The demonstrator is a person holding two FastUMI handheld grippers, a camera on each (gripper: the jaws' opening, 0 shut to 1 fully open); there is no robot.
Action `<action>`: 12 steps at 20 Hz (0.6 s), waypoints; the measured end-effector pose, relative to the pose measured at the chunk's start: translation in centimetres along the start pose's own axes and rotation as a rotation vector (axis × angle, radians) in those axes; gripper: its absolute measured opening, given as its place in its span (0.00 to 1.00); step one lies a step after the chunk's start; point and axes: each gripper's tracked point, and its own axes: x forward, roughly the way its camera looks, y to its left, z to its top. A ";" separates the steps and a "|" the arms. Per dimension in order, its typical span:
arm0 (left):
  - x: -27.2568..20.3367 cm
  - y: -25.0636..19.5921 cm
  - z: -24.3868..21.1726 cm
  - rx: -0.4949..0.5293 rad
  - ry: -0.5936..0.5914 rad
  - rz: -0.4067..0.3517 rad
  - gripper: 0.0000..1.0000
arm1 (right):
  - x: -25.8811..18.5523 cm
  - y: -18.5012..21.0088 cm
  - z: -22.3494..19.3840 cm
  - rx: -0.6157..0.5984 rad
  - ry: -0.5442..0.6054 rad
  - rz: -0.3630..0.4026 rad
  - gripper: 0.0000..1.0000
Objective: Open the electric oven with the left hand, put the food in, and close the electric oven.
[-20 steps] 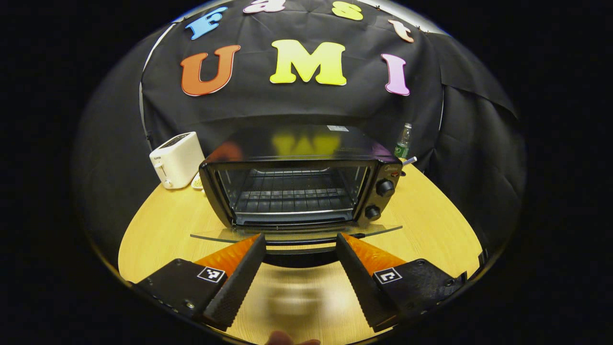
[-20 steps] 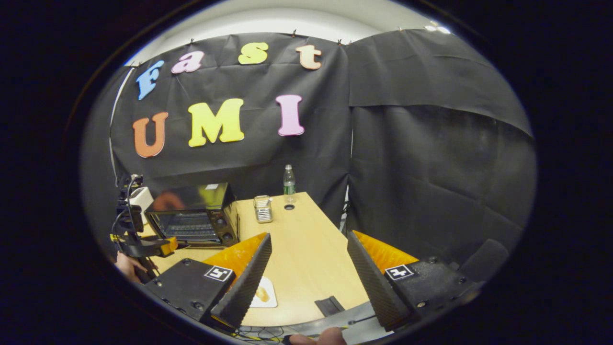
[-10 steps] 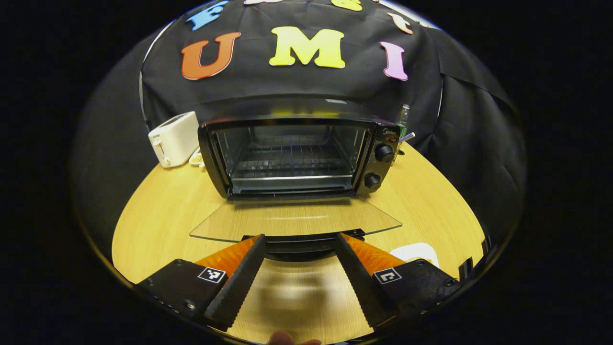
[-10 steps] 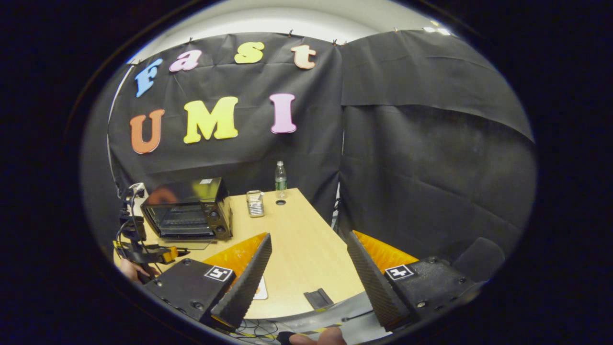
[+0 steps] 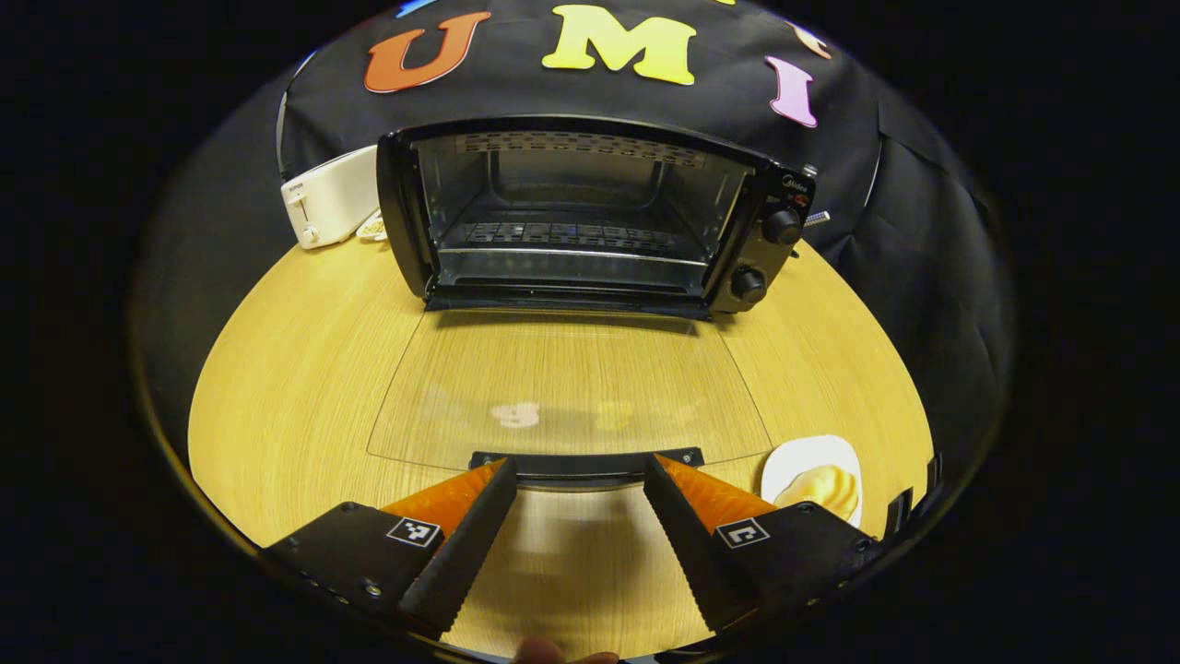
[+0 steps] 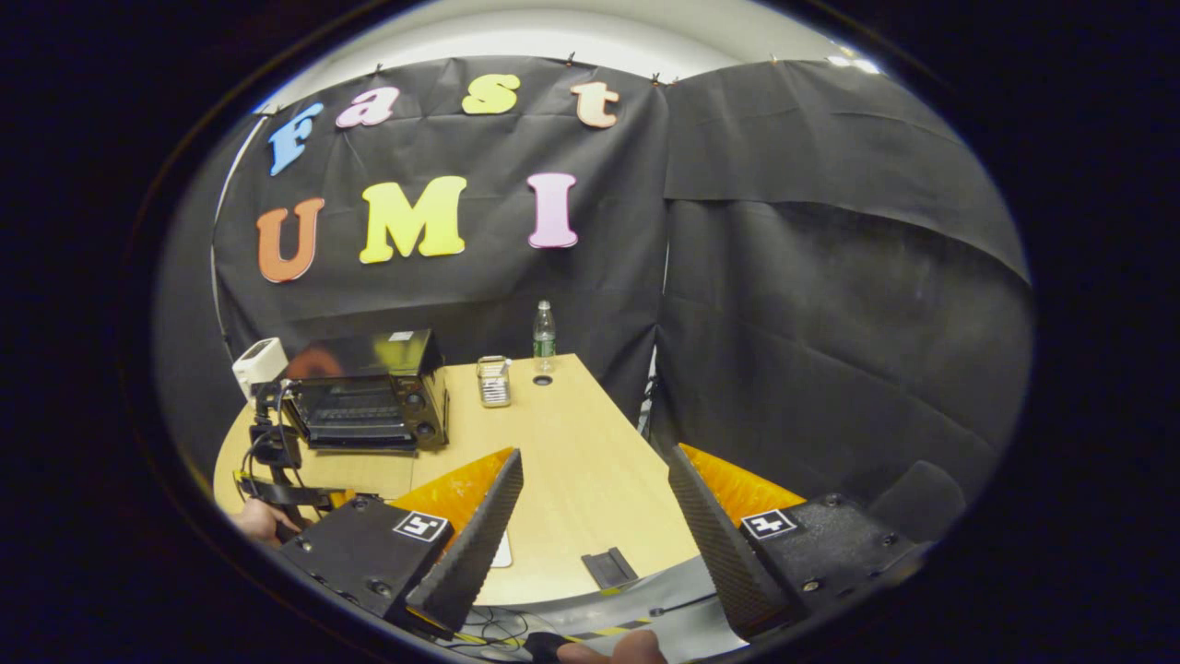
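Note:
The black electric oven (image 5: 590,217) stands at the back of the wooden table, its glass door (image 5: 567,387) lying flat and open toward me. The door's dark handle (image 5: 585,458) runs across the tips of my left gripper (image 5: 578,464), which is open; whether its fingers touch the handle I cannot tell. The food, a yellow pastry on a white plate (image 5: 816,480), sits to the right of the door. My right gripper (image 6: 595,454) is open and holds nothing above the table's near right part. In the right gripper view the oven (image 6: 364,392) is far left and a hand (image 6: 253,521) holds the left gripper (image 6: 277,470).
A white toaster (image 5: 327,195) stands left of the oven. Behind and right of the oven are a clear bottle (image 6: 544,337) and a small metal container (image 6: 493,380). A flat black piece (image 6: 608,567) lies at the table's near edge (image 6: 553,590).
The oven door has swung from partly lowered down to flat, with my left gripper following its handle downward. The plate of food has come into the left gripper view. The right gripper has barely shifted.

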 end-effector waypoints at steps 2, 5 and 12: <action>0.1 0.1 0.0 0.010 -0.002 0.005 0.93 | -0.2 0.3 -0.1 -0.007 0.005 0.006 0.97; -0.5 -0.1 0.3 0.024 -0.026 -0.011 0.93 | -0.7 0.9 -0.2 -0.018 0.006 0.019 0.97; -3.8 -0.4 1.0 0.028 -0.079 -0.064 0.94 | -1.6 3.1 -1.5 0.002 0.035 0.075 0.98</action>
